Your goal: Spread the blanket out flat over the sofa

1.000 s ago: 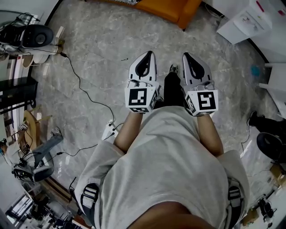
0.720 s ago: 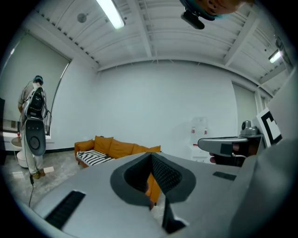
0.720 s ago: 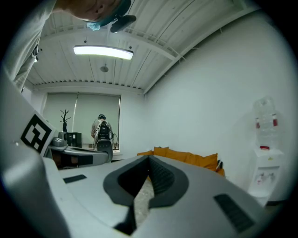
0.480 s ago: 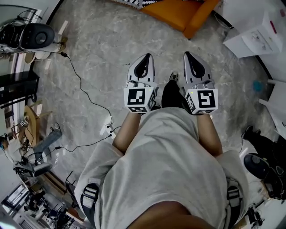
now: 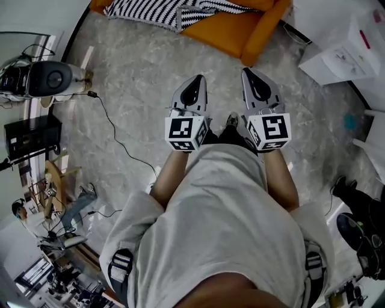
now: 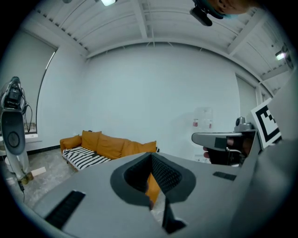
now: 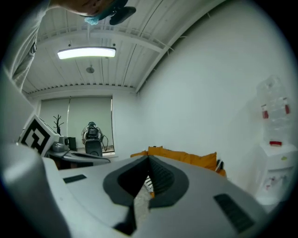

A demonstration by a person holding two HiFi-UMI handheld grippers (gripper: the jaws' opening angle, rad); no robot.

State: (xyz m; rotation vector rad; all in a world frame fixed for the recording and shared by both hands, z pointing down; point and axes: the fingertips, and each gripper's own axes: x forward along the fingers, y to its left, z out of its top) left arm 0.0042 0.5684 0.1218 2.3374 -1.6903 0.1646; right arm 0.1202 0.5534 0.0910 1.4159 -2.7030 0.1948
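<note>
Blanket [image 5: 162, 11] on sofa [image 5: 234, 27], clear of closed left gripper [image 5: 198, 79], right gripper [image 5: 248, 73]

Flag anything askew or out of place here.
The striped blanket covers only the left part of the sofa in the head view, rumpled at its edge. A cable trails loose across the floor.

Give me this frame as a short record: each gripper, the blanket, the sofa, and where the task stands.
left gripper: shut, empty, held over the floor
right gripper: shut, empty, beside the left one
sofa: orange, ahead of the person, at the head view's top edge
blanket: black-and-white striped, lying on the sofa seat, partly out of frame
task status: blanket not yet gripped; neither gripper touches it
</note>
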